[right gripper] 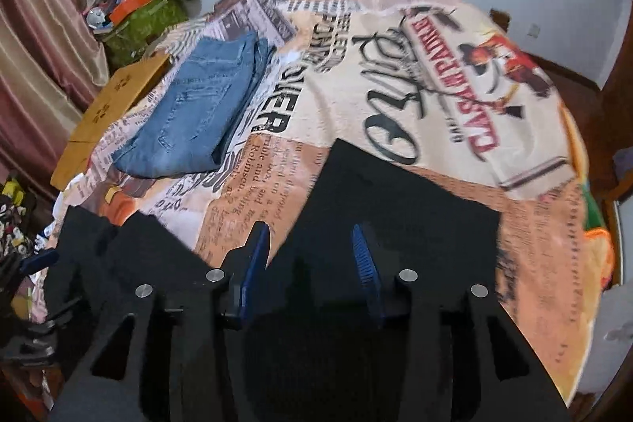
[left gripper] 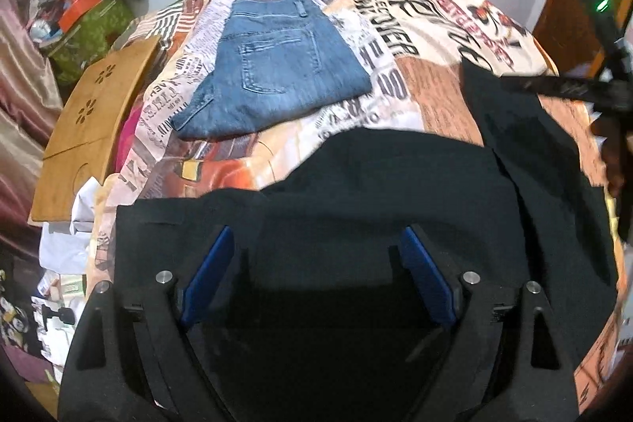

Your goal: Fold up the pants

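A bed (right gripper: 455, 74) under a newspaper-print cover is seen; black pants (left gripper: 395, 184) are spread near its front edge. Left tongs (left gripper: 316, 244) are released wide above them; right tongs (right gripper: 312, 244) are parted, nothing gripped.

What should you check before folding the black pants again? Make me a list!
1. Left tool open, nothing pinched: ok.
2. Right tool open, nothing pinched: ok.
3. Black pants lying on the printed bedspread: ok.
4. Black pants flat, without wrinkles: cannot tell, too dark.
5. Folded blue jeans lying apart from the black pants: ok.
6. Wooden board off the black pants: ok.
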